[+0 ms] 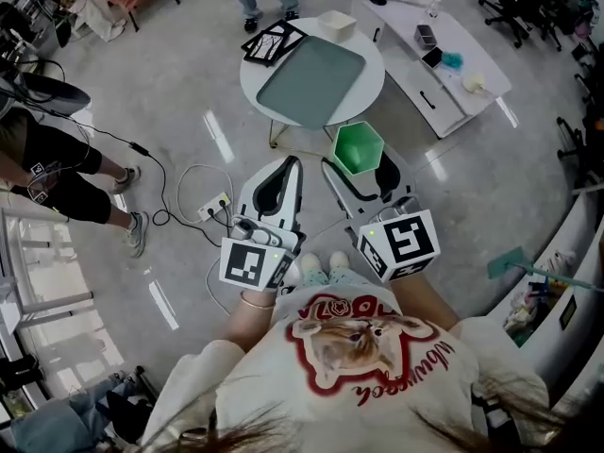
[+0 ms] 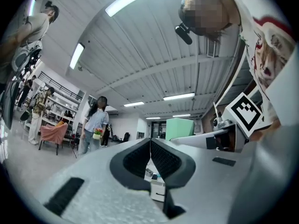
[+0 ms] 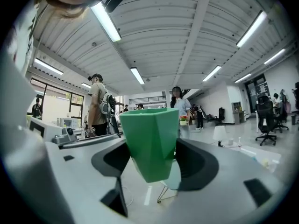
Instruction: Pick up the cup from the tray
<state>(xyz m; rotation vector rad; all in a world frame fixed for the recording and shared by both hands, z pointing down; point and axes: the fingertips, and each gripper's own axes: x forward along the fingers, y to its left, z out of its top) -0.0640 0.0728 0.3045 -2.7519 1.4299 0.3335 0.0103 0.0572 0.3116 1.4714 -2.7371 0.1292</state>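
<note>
A green faceted cup (image 1: 358, 147) hangs in the air over the floor, and my right gripper (image 1: 359, 159) is shut on it. In the right gripper view the cup (image 3: 152, 143) stands upright between the dark pads (image 3: 198, 164), filling the gap of the right gripper (image 3: 154, 160). The grey-green tray (image 1: 311, 78) lies bare on a round white table (image 1: 257, 81) farther ahead. My left gripper (image 1: 286, 163) is beside the right one, shut on nothing; in its own view the left gripper (image 2: 150, 146) shows its jaws meeting, with the cup (image 2: 180, 127) off to the right.
On the round table lie black frames (image 1: 274, 41) and a white box (image 1: 337, 24). A long white table (image 1: 444, 74) with small items stands to the right. Cables and a power strip (image 1: 212, 206) lie on the floor. People stand at the left (image 1: 57, 173) and behind the table.
</note>
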